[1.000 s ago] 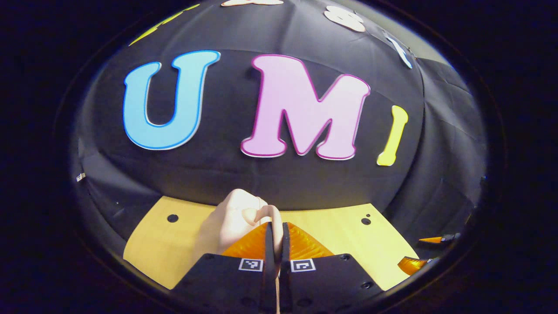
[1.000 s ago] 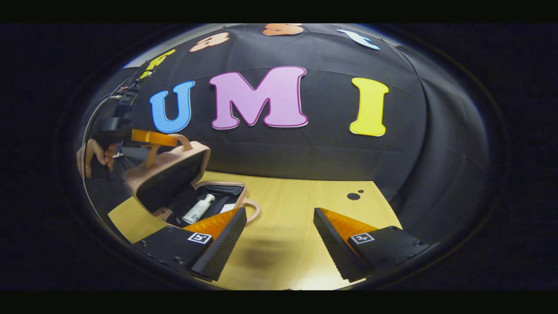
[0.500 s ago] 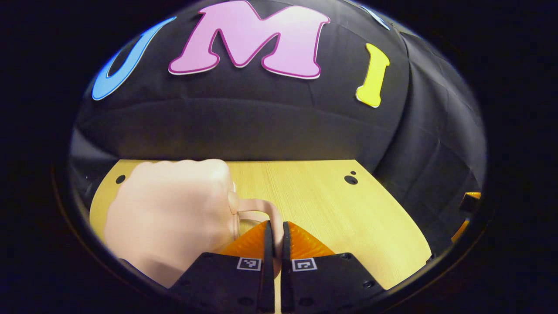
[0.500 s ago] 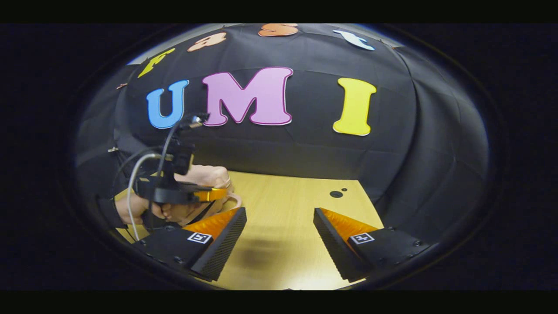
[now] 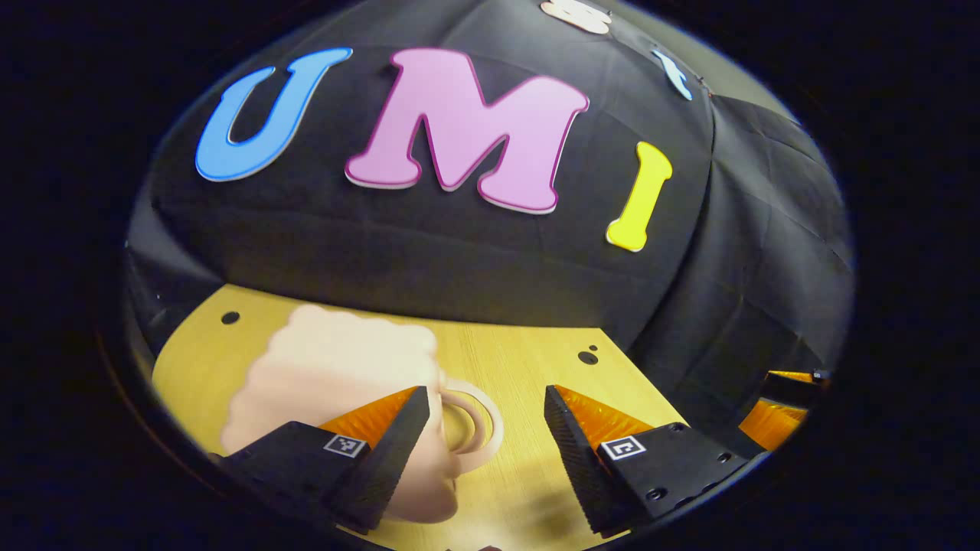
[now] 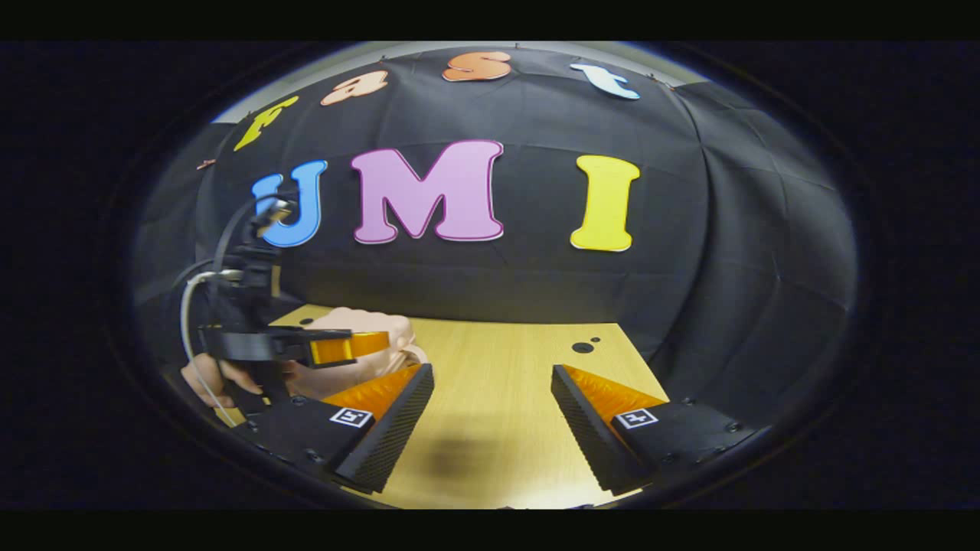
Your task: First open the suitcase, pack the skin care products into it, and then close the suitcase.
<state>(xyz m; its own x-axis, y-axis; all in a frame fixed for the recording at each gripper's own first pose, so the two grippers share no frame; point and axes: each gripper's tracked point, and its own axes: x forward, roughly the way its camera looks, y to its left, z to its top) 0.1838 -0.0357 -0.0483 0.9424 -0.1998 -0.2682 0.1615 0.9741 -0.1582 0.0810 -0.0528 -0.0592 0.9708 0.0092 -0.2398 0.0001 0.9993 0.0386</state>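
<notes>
Released since half a second ago, left gripper (image 5: 484, 428) fingers now spread off the handle (image 5: 471, 417), closed smooth pink suitcase (image 5: 337, 390) lying on the pale wood table (image 5: 551, 375), right gripper (image 6: 492, 409) fingers apart over bare tabletop, holding nothing.

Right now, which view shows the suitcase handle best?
Left gripper view: the pale pink looped handle of the closed pink suitcase sits close, just ahead of the open tool. Right gripper view catches a sliver.

Both views look low across the table (image 5: 536, 360) toward the cloth wall. The left gripper view sits close over the suitcase (image 5: 337, 375); the right gripper view sees it farther left.
</notes>
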